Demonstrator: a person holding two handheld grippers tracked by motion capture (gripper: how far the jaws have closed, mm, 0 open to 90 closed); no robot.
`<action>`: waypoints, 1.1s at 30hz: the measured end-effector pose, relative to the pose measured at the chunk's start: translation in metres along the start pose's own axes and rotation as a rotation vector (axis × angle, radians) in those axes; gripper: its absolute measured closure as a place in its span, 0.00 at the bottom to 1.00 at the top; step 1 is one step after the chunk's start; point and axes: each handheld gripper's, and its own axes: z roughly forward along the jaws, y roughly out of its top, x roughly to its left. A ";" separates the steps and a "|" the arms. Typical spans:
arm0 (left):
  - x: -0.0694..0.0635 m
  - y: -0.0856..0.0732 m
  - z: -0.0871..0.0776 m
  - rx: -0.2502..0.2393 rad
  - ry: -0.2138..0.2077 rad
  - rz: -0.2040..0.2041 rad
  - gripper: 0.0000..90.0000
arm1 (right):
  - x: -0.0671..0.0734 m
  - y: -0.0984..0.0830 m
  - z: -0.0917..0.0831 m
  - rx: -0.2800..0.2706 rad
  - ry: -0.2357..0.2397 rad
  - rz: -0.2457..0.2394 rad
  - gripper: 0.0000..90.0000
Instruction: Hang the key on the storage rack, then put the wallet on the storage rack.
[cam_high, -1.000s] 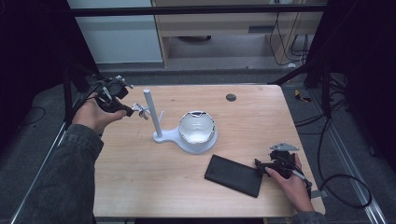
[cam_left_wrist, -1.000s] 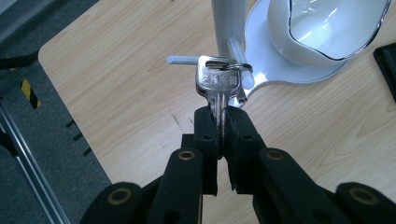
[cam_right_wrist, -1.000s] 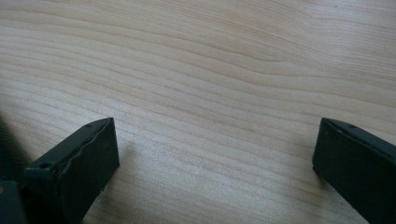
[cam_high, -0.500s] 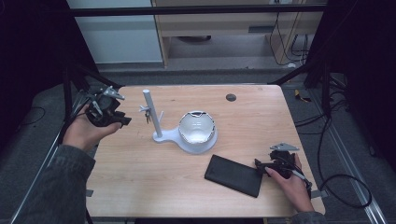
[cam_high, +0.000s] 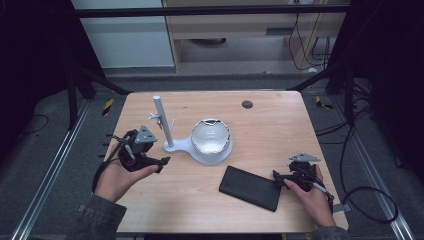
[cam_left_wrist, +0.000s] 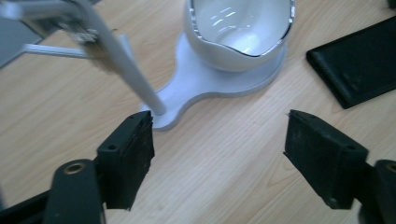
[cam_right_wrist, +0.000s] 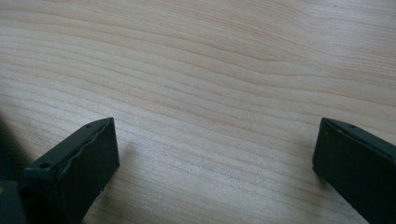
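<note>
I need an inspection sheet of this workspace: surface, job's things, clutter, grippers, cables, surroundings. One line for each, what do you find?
Surface: wooden table, light grain, a dark round spot near its far edge.
Job's things: white stand with an upright post; white bowl sits on its round base; black flat case lies flat on the near right part of the table.
Clutter: nothing seen.
Grippers: left hand-held gripper near the stand's post, jaws have just been opening, nothing between them; right hand-held gripper open over bare wood beside the case.
Cables: black cable loops on the floor at right.
Surroundings: dark metal frame, grey floor, cabinet behind.
</note>
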 end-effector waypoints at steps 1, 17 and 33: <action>-0.003 -0.002 0.004 -0.004 -0.008 0.004 0.22 | 0.000 0.000 0.000 0.000 -0.001 0.000 0.01; -0.057 0.001 0.079 -0.041 -0.143 0.050 0.25 | 0.001 -0.001 -0.003 -0.013 0.000 -0.017 0.06; -0.102 -0.013 0.111 0.012 -0.196 0.122 0.81 | 0.007 -0.001 -0.026 -0.100 -0.035 -0.037 0.13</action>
